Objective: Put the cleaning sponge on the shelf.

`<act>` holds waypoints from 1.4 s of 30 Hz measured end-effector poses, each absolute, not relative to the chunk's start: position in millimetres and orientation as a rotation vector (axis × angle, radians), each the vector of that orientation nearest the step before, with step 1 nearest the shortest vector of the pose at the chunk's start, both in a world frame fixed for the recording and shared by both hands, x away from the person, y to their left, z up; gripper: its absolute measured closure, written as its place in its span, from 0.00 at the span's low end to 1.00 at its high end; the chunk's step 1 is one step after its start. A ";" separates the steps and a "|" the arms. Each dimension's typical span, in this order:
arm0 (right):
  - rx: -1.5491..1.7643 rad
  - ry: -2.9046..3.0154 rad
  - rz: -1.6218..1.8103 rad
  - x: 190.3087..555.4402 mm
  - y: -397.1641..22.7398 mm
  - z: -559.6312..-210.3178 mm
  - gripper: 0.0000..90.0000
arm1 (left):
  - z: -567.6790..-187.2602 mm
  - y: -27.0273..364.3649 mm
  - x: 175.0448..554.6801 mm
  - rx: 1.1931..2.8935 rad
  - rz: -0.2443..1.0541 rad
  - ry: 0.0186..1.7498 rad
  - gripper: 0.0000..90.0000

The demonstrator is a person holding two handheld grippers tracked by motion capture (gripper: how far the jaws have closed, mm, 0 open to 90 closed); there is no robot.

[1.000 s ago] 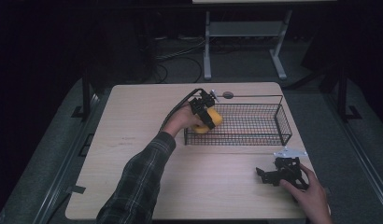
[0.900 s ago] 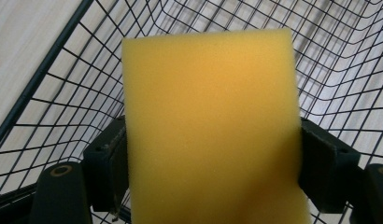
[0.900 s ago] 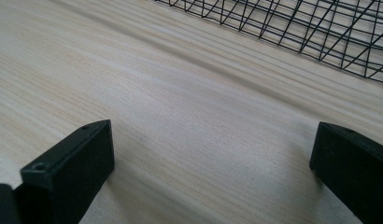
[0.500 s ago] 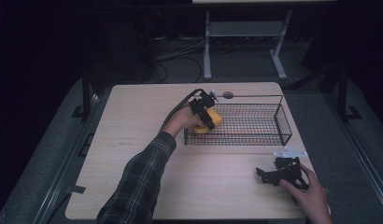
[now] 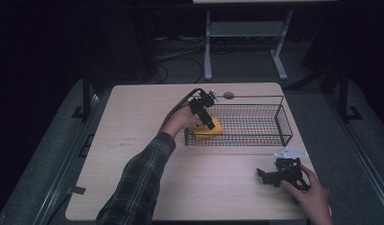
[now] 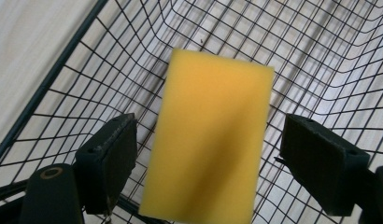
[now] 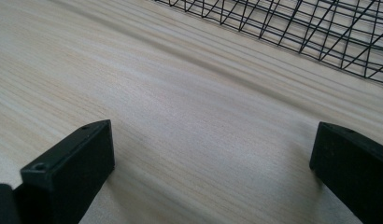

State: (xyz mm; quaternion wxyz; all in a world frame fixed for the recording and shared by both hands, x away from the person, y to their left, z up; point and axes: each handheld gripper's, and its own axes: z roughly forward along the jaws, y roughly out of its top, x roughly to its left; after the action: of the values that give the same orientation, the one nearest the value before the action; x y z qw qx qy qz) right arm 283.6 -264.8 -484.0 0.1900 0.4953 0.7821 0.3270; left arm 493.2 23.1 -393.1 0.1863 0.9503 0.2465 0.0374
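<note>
A yellow sponge [image 5: 214, 129] [image 6: 208, 140] sits inside the left end of a black wire basket [image 5: 255, 97] [image 6: 320, 42]. My left gripper [image 5: 210, 124] [image 6: 213, 158] reaches over the basket's left rim and stands open. Its jaws flank the sponge with a gap on each side. My right gripper [image 5: 261, 174] [image 7: 208, 163] rests open on the bare wooden table [image 5: 134, 126] [image 7: 180, 93] near the front right corner, pointing left, with nothing between its jaws. The basket's near wall [image 7: 320, 28] lies just beyond it.
The basket lies lengthwise across the back right of the table. A small round grommet [image 5: 228, 95] sits in the tabletop behind it. A white stand [image 5: 241, 33] is on the floor beyond the table. The table's left half is bare wood.
The sponge has shifted slightly right and down into the basket's left end. The left hand has barely moved, and the right gripper has stayed put.
</note>
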 end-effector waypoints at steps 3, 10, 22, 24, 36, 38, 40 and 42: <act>1.392 2.197 0.917 283.6 -264.8 -484.0 0.00 | -389.5 26.7 492.5 2.669 0.114 0.694 0.21; 1.393 2.199 0.917 283.6 -264.8 -484.0 0.00 | -381.1 40.9 485.0 2.608 0.109 0.707 0.21; 1.396 2.200 0.915 283.5 -264.7 -483.8 0.00 | -361.9 73.8 464.3 2.523 0.158 0.702 0.21; 1.395 2.199 0.914 283.5 -264.8 -483.9 0.00 | -358.9 85.3 457.4 2.496 0.173 0.707 0.21; 1.394 2.200 0.913 283.5 -264.9 -483.9 0.00 | -356.2 135.3 430.2 2.419 0.264 0.737 0.21; 1.394 2.200 0.913 283.6 -264.8 -483.9 0.00 | -357.8 142.8 424.9 2.400 0.271 0.743 0.21; 1.394 2.200 0.913 283.5 -264.8 -483.9 0.00 | -358.8 146.2 422.3 2.395 0.276 0.749 0.21; 1.395 2.199 0.913 283.5 -264.8 -483.8 0.00 | -361.8 157.0 414.6 2.380 0.293 0.757 0.21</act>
State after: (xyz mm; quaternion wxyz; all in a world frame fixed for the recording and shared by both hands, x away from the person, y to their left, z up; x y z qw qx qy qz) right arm 283.5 -264.8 -483.8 0.1897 0.4962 0.7825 0.3249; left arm 414.6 157.0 -361.8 0.3085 0.9003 0.2863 0.1109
